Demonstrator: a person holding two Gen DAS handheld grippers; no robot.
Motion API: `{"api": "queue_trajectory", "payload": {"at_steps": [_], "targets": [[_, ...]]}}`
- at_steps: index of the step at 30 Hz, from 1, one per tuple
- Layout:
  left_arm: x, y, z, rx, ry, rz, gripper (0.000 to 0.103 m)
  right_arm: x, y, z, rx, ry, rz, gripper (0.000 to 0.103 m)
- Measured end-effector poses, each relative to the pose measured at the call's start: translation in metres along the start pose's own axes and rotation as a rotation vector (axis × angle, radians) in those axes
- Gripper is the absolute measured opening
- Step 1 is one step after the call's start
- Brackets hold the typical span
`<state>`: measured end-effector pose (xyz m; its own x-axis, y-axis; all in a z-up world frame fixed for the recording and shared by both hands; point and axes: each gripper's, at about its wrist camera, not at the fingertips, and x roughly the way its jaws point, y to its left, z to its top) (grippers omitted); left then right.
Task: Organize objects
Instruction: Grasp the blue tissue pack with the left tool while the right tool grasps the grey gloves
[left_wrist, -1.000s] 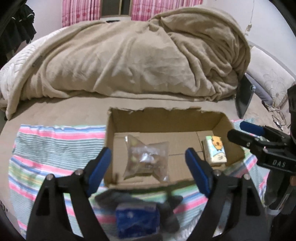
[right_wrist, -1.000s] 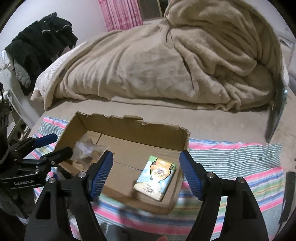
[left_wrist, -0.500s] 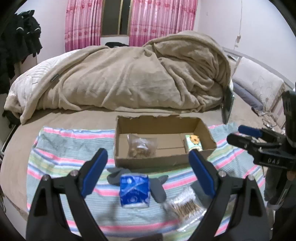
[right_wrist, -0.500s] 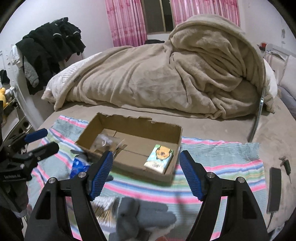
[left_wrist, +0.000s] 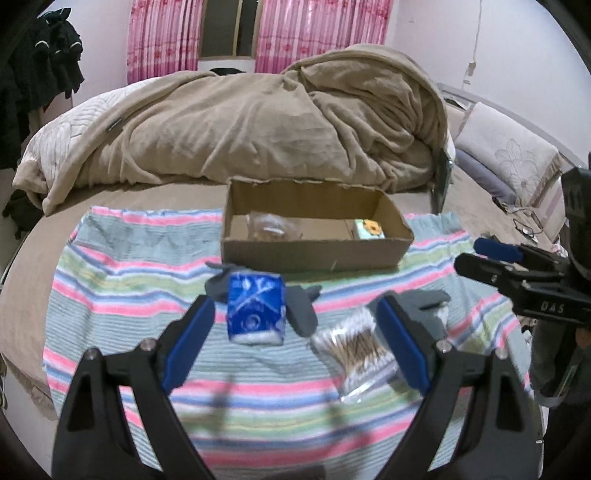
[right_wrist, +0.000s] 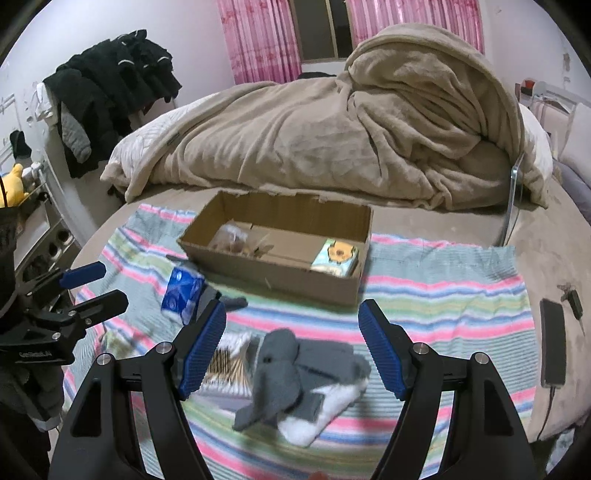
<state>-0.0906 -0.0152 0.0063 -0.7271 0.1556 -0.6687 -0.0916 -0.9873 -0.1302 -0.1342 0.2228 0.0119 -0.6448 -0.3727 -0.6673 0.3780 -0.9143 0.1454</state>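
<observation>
An open cardboard box (left_wrist: 314, 254) (right_wrist: 273, 275) sits on the striped cloth and holds a clear bag (left_wrist: 267, 230) (right_wrist: 231, 240) at its left end and a small cartoon pack (left_wrist: 369, 229) (right_wrist: 336, 256) at its right end. In front of the box lie a blue tissue pack (left_wrist: 255, 314) (right_wrist: 181, 293), a bag of cotton swabs (left_wrist: 356, 347) (right_wrist: 229, 363) and a grey and white sock (right_wrist: 295, 376) (left_wrist: 424, 306). My left gripper (left_wrist: 295, 343) hangs open above the tissue pack and swabs, holding nothing. Over the sock, my right gripper (right_wrist: 293, 349) is open and empty.
A heaped beige blanket (left_wrist: 258, 122) fills the bed behind the box. A phone on a cable (right_wrist: 553, 341) and keys (right_wrist: 570, 295) lie on the bed to the right of the cloth (right_wrist: 443, 273). Dark clothes (right_wrist: 110, 85) hang at the left wall. Pillows (left_wrist: 509, 155) lie far right.
Both grippers have pulled back from over the box toward the near edge of the bed, so the tissue pack, swabs and sock now show. The left jaws stand a little wider.
</observation>
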Motion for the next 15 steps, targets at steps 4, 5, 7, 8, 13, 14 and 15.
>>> {"api": "queue_trajectory", "payload": {"at_steps": [4, 5, 7, 8, 13, 14, 15], "targets": [[0.002, 0.003, -0.009, -0.021, 0.017, -0.004, 0.091, 0.004, 0.004, -0.008, -0.032, 0.006, -0.027, 0.077], [0.004, 0.003, -0.010, -0.024, 0.026, -0.004, 0.091, 0.006, 0.005, -0.010, -0.039, 0.011, -0.031, 0.077], [0.008, 0.005, -0.013, -0.025, 0.035, 0.003, 0.091, 0.009, 0.006, -0.013, -0.046, 0.022, -0.034, 0.077], [0.009, 0.006, -0.014, -0.025, 0.036, 0.006, 0.091, 0.010, 0.007, -0.015, -0.050, 0.024, -0.035, 0.077], [0.025, 0.012, -0.020, -0.039, 0.054, 0.012, 0.091, 0.017, 0.007, -0.020, -0.055, 0.040, -0.032, 0.077], [0.030, 0.014, -0.022, -0.045, 0.059, 0.015, 0.091, 0.021, 0.007, -0.022, -0.059, 0.047, -0.029, 0.077], [0.037, 0.017, -0.025, -0.056, 0.070, 0.015, 0.091, 0.025, 0.008, -0.023, -0.063, 0.056, -0.029, 0.077]]}}
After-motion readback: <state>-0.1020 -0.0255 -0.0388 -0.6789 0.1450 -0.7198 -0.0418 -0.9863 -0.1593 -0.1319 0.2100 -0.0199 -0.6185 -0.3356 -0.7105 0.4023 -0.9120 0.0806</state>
